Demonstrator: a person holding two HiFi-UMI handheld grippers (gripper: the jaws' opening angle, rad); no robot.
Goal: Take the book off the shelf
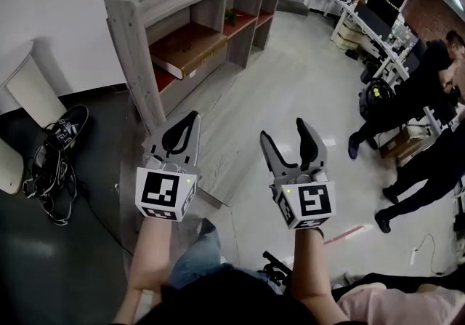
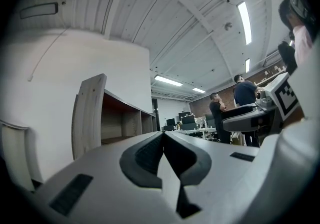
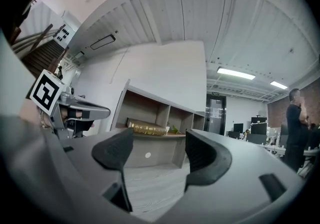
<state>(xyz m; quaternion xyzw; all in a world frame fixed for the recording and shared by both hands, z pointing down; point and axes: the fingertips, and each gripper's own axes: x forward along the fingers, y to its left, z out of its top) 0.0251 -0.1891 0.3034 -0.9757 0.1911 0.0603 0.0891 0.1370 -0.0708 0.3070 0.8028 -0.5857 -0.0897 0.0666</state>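
Note:
A brown book [image 1: 187,47] with gilt page edges lies flat in the left compartment of a grey wooden shelf [image 1: 131,46]. The right gripper view shows the book [image 3: 146,127] on its ledge, far ahead. My left gripper [image 1: 193,117] is held in the air in front of the shelf, its jaws closed tip to tip with nothing between them [image 2: 163,135]. Beside it my right gripper [image 1: 285,131] is open and empty [image 3: 155,149]. Both are well short of the book.
The shelf has more compartments to the right, one holding a small green thing [image 1: 230,17]. A bundle of cables [image 1: 54,163] lies on the dark floor at left. People [image 1: 407,94] stand at right near desks with monitors [image 1: 374,3].

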